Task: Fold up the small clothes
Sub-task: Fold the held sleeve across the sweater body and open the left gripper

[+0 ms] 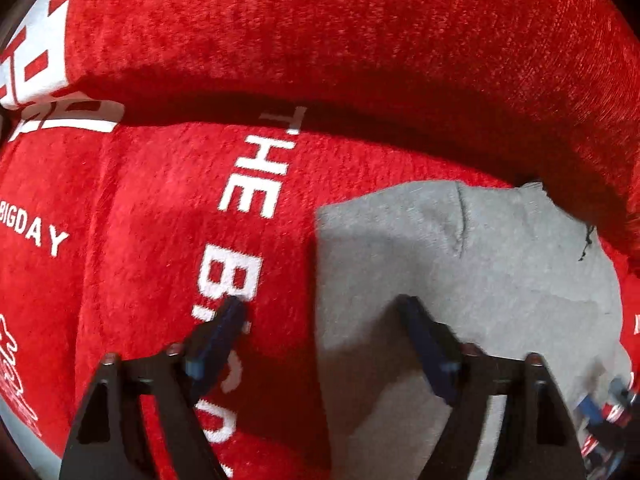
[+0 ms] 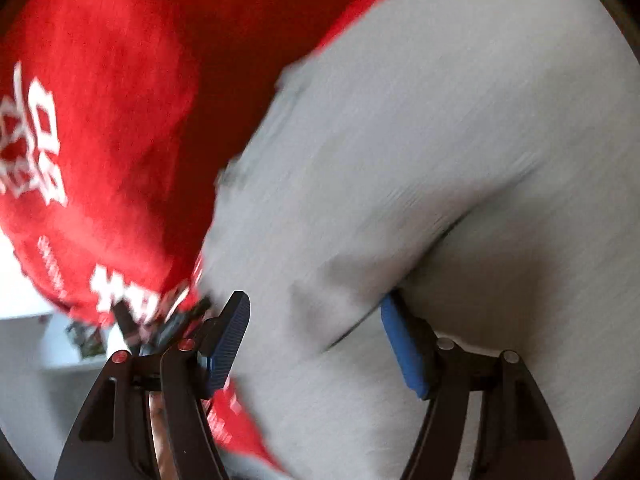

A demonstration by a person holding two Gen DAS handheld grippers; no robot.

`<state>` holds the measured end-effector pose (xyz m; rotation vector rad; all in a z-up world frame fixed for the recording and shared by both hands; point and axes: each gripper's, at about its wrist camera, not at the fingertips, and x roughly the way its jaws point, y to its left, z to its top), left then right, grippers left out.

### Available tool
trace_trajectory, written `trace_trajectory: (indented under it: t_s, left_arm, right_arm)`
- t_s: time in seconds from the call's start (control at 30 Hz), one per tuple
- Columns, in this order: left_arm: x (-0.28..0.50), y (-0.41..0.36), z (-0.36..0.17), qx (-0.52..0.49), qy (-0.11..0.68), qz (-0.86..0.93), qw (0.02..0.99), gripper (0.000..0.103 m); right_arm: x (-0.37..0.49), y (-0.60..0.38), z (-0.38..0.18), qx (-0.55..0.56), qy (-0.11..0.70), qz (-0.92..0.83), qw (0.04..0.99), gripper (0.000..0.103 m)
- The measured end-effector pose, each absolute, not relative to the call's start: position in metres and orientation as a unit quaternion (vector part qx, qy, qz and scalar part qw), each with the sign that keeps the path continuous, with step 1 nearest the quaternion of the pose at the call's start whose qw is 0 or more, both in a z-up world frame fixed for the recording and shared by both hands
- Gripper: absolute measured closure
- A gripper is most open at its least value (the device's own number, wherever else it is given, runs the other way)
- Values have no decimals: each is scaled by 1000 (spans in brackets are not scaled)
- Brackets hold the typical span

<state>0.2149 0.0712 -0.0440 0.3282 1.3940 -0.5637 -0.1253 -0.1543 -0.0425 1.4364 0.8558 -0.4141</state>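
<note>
A small grey garment [image 1: 460,264] lies on a red plush blanket [image 1: 160,200] with white lettering. My left gripper [image 1: 322,306] points down over the garment's left edge, open. Its left fingertip [image 1: 234,308] is over the red blanket and its right fingertip [image 1: 410,308] over the grey cloth. In the blurred right wrist view the grey garment [image 2: 440,140] fills the right side. My right gripper [image 2: 316,302] stands open, with a raised fold of the grey cloth between its blue pads [image 2: 400,344]; they do not pinch it.
A red cushion or backrest [image 1: 360,32] rises behind the garment, with a dark gap beneath it. A pale floor and furniture [image 2: 48,344] show past the blanket's edge at lower left in the right wrist view. Part of the other gripper [image 1: 608,412] shows at the lower right.
</note>
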Motion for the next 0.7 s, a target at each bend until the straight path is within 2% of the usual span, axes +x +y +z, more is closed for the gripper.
trace_trajectory:
  t_s: [0.03, 0.07, 0.2, 0.3, 0.43, 0.47, 0.5, 0.53, 0.7]
  left_arm:
    - [215, 67, -42, 146, 628, -266, 717, 53]
    - [214, 65, -39, 141, 627, -281, 713, 92]
    - [216, 66, -27, 126, 617, -299, 717, 95]
    - [223, 80, -39, 98, 635, -291, 709, 95]
    - [224, 83, -43, 83, 634, -290, 712, 94]
    - [222, 81, -42, 89, 632, -289, 714, 94]
    - [220, 78, -41, 94, 630, -288, 715, 94]
    - [217, 74, -40, 97, 630, -287, 716, 94]
    - [213, 62, -33, 109, 629, -287, 714, 94]
  right_arm:
    - [-120, -147, -42, 630, 383, -180, 651, 30]
    - [-110, -140, -44, 624, 390, -186, 651, 31]
    - [-104, -130, -36, 610, 397, -189, 659, 30]
    - [-124, -144, -36, 591, 404, -233, 659, 30]
    - [-166, -176, -45, 638, 353, -275, 627, 33]
    - [-170, -184, -51, 657, 337, -276, 615, 40]
    - [-168, -190, -52, 657, 336, -281, 613, 75]
    - [-164, -194, -51, 651, 341, -283, 617, 96]
    - [-146, -206, -19, 570, 369, -265, 685, 95]
